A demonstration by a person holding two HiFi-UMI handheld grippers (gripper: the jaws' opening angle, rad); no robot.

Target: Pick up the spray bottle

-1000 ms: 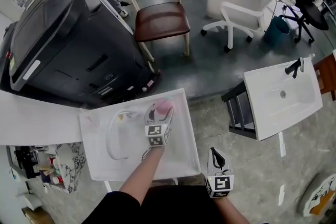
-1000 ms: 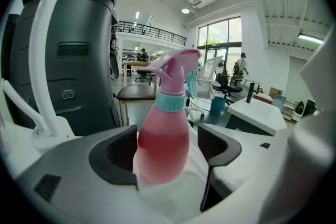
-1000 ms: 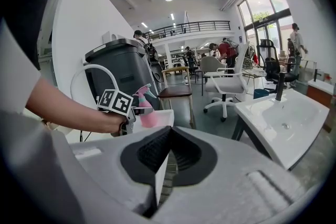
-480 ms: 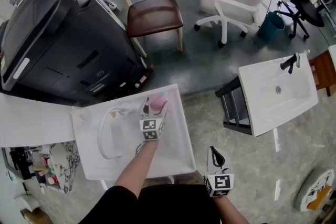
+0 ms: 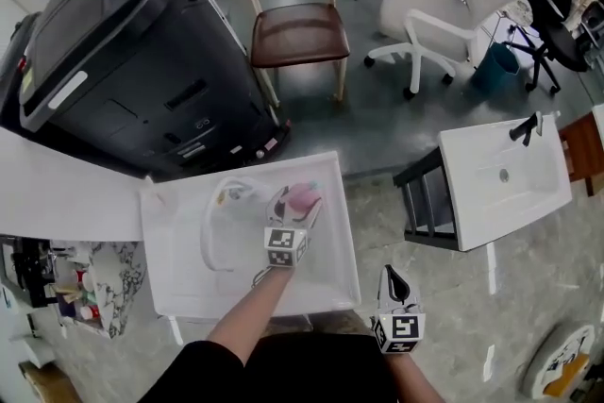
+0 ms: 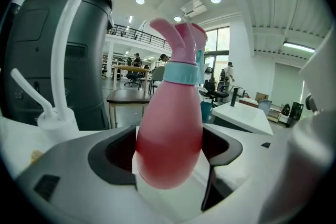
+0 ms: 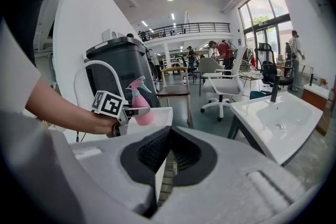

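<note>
A pink spray bottle [image 5: 302, 196] with a teal collar stands upright at the far right of a white sink top [image 5: 175, 245]. My left gripper [image 5: 296, 208] reaches in from the near side. Its jaws have just been opening and stand wide, one on each side of the bottle's belly. In the left gripper view the bottle [image 6: 170, 134] fills the gap of the left gripper [image 6: 170, 140], and I see no squeeze on it. The right gripper view shows the same bottle [image 7: 139, 107] from the side. My right gripper [image 5: 388, 274] hangs low near my body, shut and empty.
A white curved faucet [image 5: 212, 222] rises left of the bottle. A big dark grey machine [image 5: 123, 42] stands behind the sink. Further off are a wooden chair [image 5: 297, 28], a white office chair [image 5: 444, 5] and a second white sink [image 5: 500, 179] with a black tap.
The head view has shifted a little. The left gripper stays around the bottle with its jaws slightly wider. The right gripper has not moved.
</note>
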